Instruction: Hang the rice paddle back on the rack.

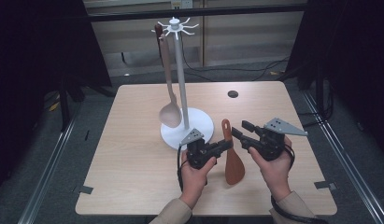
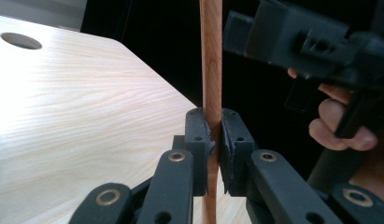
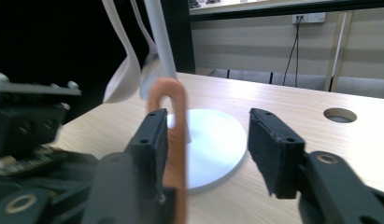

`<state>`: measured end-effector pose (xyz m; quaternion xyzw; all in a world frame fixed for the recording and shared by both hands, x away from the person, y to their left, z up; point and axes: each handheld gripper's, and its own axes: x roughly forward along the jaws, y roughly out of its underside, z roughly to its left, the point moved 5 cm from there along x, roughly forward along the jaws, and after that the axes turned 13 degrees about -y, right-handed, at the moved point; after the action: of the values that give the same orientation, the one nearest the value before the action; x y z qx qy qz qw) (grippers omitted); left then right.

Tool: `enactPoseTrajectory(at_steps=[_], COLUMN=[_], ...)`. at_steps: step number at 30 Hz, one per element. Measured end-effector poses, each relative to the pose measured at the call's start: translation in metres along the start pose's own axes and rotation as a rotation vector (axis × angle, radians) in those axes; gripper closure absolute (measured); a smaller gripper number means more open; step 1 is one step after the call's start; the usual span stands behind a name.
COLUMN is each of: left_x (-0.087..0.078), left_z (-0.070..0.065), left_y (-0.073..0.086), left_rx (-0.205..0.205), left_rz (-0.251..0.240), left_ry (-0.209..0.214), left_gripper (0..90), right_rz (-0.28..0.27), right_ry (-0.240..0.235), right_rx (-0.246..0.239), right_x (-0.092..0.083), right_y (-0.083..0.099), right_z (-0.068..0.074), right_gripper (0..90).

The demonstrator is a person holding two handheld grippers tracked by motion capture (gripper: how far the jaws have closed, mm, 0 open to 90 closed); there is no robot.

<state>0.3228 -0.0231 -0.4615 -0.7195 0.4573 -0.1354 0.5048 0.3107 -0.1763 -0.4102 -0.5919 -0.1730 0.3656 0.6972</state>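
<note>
Brown spatula [image 1: 233, 161] lies on the wooden table [image 1: 133, 154] in the high view, blade toward the person, handle pointing away, just right of the white rack base [image 1: 199, 122]. Left gripper [image 1: 225, 145] reaches in from the left and meets the handle; right gripper [image 1: 238, 129] sits just beside the handle's far end. A pale spoon [image 1: 169, 100] hangs from the rack

Left gripper view: left gripper [image 2: 216, 135] jaws nearly closed, pads pressed on both sides of the spatula handle [image 2: 211, 70], which runs straight up between them. Right gripper's body is close at upper right

Right gripper view: right gripper [image 3: 206, 140] jaws partly apart. Looped handle end [image 3: 168, 112] rests against the left pad; the right pad stands clear of it. Rack base [image 3: 213, 149] lies behind
</note>
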Motion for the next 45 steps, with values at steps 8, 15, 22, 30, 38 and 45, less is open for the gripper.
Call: enactPoseTrajectory(at_steps=[8,15,22,30,38,45], left_x=[-0.013,-0.021,-0.028,-0.035,-0.04,-0.046], left_z=[0.009,0.01,0.011,0.009,0.009,0.01], left_y=[-0.011,-0.02,-0.029,-0.042,-0.054,-0.066], left_rx=[0.008,0.025,0.034,0.048,0.04,0.041], left_rz=[-0.025,-0.041,-0.057,-0.086,-0.119,-0.156], left_ry=[-0.014,-0.006,0.011,0.024,0.033,0.044], left_gripper=[82.9,82.8,82.8,82.8,82.8,82.8], right_rz=[0.06,0.14,0.153,0.197,0.215,0.233], right_ry=[0.016,0.041,0.054,0.048,0.038,0.048], right_rx=[-0.013,0.0,-0.024,-0.023,-0.035,-0.043], right_x=[0.0,0.001,-0.002,-0.003,-0.002,-0.003], right_y=[0.016,0.032,0.037,0.045,0.047,0.049], right_z=[-0.019,-0.032,-0.039,-0.042,-0.04,-0.041], right_gripper=[30.4,24.0,19.4,11.1,9.7,9.6])
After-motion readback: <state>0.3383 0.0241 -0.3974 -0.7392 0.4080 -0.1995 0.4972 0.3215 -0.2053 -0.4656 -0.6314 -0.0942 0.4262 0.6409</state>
